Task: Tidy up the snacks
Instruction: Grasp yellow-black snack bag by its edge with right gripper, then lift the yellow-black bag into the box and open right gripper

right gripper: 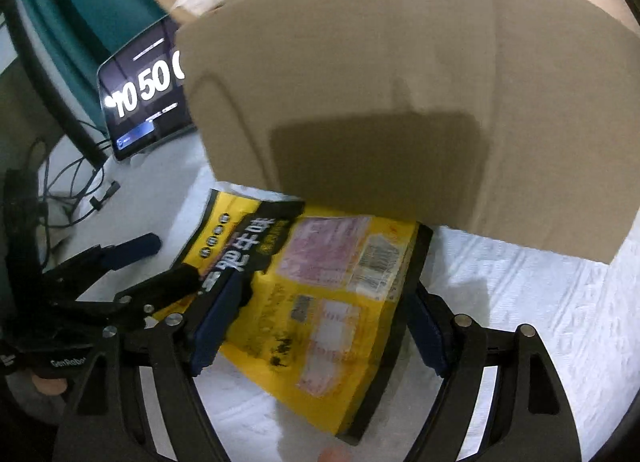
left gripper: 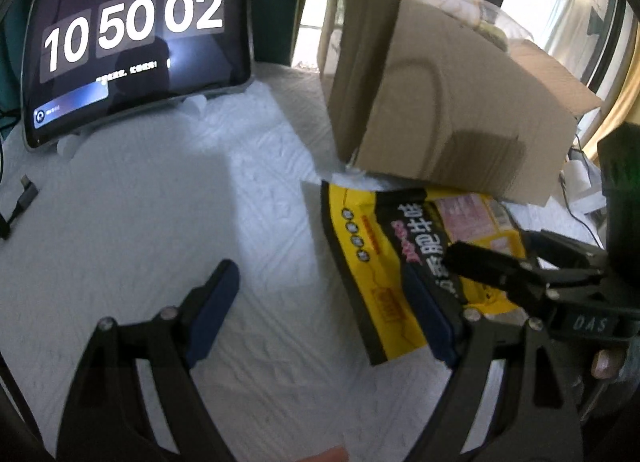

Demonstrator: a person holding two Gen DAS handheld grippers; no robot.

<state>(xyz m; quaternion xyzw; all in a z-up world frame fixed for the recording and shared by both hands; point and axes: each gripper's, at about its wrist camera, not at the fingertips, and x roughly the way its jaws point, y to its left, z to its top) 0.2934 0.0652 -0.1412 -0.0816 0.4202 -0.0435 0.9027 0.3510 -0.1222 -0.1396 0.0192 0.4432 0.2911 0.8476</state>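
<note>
Right wrist, snack bag [right gripper: 328, 302] between right gripper [right gripper: 320, 322] fingers

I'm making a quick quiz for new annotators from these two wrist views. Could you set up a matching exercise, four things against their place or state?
Things:
1. snack bag
2. cardboard box
3. tablet
4. right gripper

Places or states:
A. propped up, showing a clock
B. lying flat on the white cloth, yellow and black
C. jaws open, either side of the bag
D. behind the bag, flaps open

Pairs: 1-B, 2-D, 3-A, 4-C
</note>
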